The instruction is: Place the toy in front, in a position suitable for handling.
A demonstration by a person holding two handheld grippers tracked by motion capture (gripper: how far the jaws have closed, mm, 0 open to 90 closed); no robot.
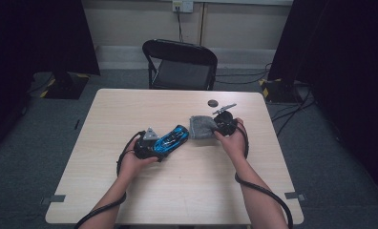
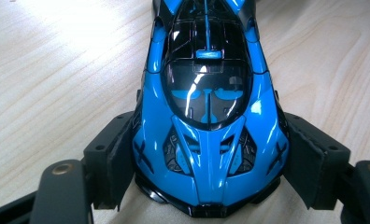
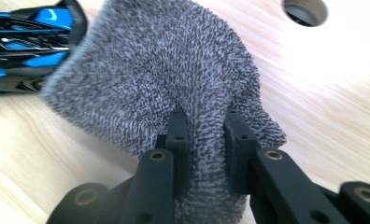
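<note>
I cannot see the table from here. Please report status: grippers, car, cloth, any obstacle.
Left gripper shut on blue toy car, car on table. Right gripper shut on grey cloth, close beside the car. Small dark disc behind cloth, not in the way.

Toy car (image 2: 206, 116) bright blue w/ black trim, cloth (image 3: 174, 70) speckled grey, table (image 1: 187, 191) pale wood grain, jaws black

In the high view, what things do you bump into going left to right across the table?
Left tool → blue toy car → grey cloth → right tool. The small dark disc lies farther back on the table.
</note>
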